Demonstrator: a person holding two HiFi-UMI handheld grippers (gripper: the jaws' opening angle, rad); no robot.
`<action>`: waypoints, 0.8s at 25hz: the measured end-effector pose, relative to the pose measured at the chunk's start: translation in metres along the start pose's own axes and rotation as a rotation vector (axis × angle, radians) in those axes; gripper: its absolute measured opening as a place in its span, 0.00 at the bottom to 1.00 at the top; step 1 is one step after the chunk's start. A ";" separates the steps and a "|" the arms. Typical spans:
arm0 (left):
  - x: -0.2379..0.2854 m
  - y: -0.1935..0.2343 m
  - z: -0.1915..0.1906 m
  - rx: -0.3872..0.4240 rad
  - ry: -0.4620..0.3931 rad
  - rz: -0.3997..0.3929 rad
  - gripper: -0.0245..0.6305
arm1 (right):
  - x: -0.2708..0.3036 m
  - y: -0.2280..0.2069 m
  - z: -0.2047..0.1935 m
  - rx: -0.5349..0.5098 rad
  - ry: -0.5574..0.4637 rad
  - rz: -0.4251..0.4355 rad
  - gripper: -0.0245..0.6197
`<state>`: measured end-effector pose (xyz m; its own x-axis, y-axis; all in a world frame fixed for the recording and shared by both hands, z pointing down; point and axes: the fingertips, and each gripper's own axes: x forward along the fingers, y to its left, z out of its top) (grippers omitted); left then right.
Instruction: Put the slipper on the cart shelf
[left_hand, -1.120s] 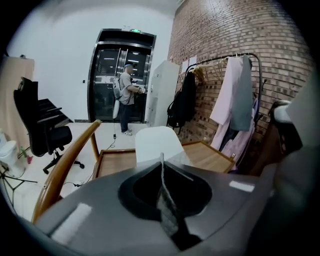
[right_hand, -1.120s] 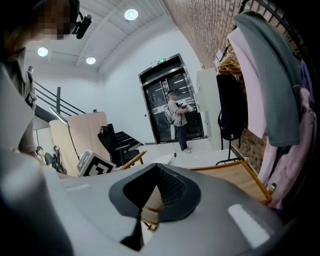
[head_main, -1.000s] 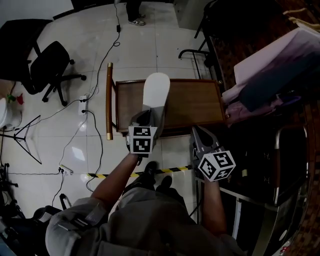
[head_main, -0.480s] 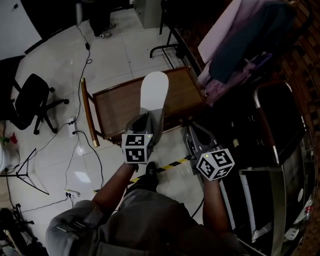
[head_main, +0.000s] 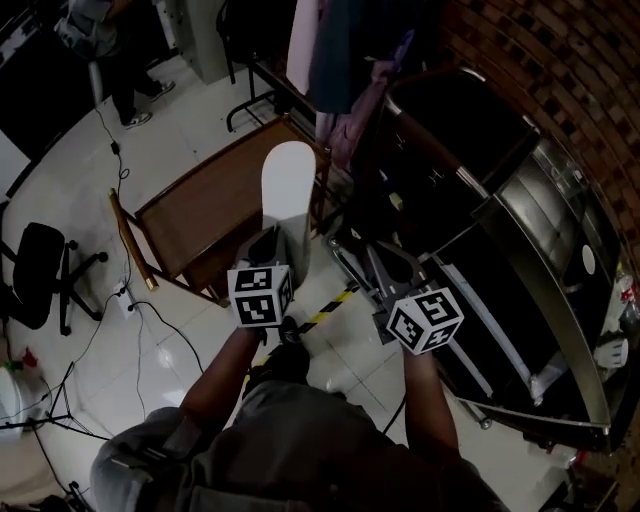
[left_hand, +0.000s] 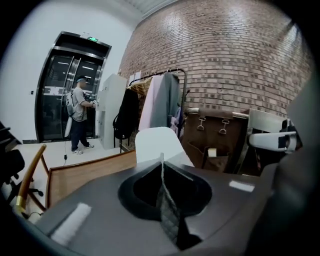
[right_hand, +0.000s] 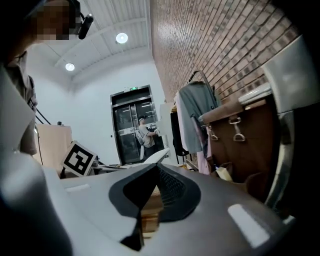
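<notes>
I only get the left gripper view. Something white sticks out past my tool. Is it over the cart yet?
Observer: From the head view, yes. The flat white slipper in the left tool lines up over the right-hand end of the brown wooden cart.
Operator: What's my other tool doing?
Observer: The right tool is shut with nothing in it, held beside the left one.
Operator: What's on the floor under me?
Observer: A yellow-and-black striped tape line crosses the white tiles below both tools.
</notes>
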<state>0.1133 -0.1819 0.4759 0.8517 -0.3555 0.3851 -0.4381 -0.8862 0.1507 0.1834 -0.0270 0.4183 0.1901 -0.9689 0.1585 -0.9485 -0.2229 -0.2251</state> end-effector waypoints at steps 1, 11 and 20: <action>-0.006 -0.016 -0.004 0.010 0.004 -0.022 0.06 | -0.019 -0.002 -0.001 0.004 -0.010 -0.023 0.04; -0.075 -0.175 -0.067 0.095 0.069 -0.242 0.06 | -0.198 -0.018 -0.025 0.047 -0.070 -0.226 0.04; -0.105 -0.311 -0.117 0.205 0.149 -0.477 0.06 | -0.342 -0.034 -0.050 0.101 -0.135 -0.456 0.04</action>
<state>0.1261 0.1659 0.4948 0.8858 0.1332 0.4445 0.0649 -0.9841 0.1656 0.1379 0.3174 0.4203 0.6181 -0.7740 0.1377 -0.7330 -0.6307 -0.2548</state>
